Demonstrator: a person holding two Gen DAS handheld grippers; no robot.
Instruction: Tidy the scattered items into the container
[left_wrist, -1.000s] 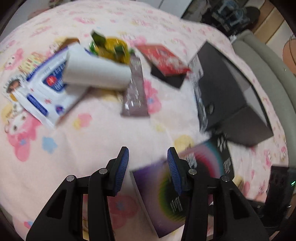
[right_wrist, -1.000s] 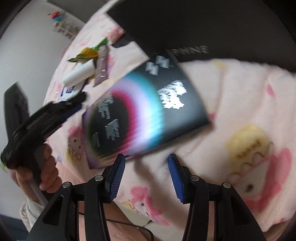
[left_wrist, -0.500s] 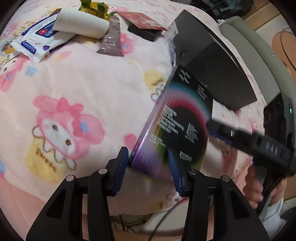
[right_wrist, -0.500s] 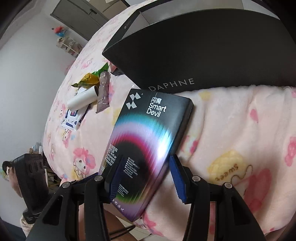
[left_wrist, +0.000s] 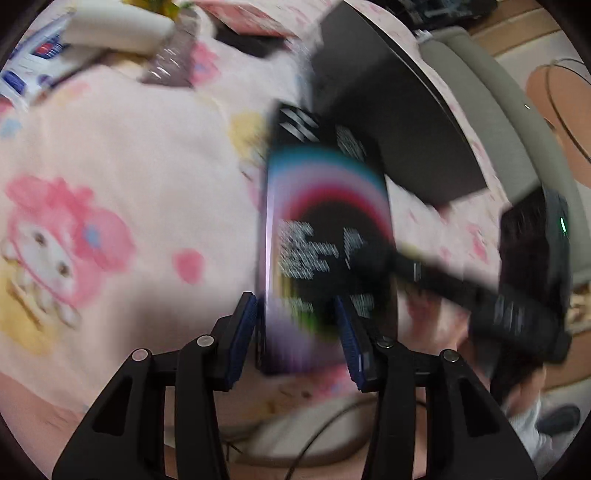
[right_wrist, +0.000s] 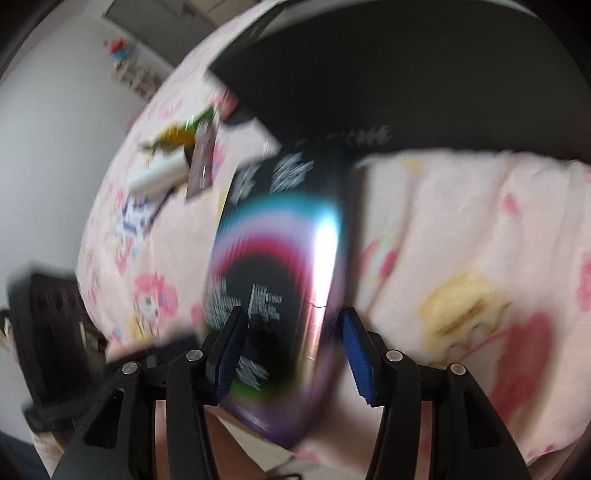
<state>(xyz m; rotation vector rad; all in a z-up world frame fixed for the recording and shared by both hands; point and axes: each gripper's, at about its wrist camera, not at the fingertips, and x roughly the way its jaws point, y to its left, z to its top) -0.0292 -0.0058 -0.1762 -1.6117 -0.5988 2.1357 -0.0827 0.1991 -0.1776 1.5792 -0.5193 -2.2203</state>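
**Left wrist view: rainbow-printed box between both grippers**

Left wrist view, blurred, shows the left gripper (left_wrist: 299, 328) closed on the near end of a flat rainbow-printed box (left_wrist: 325, 229), which stands tilted on its edge, its long side running away from the jaws over the pink cartoon blanket (left_wrist: 122, 177). Beyond the box's far end lies the black container (left_wrist: 399, 122). Far ahead to the left lie a white roll (left_wrist: 118, 27), a blue and white packet (left_wrist: 26, 74) and a brown sachet (left_wrist: 173, 62).

From the right wrist, the right gripper (right_wrist: 291, 347) straddles the same box (right_wrist: 280, 258). Its jaws have just been opening; the left pad overlaps the box's face, the right pad stands just clear of its edge. Whether it presses cannot be told. The container (right_wrist: 424, 74) fills the view ahead.
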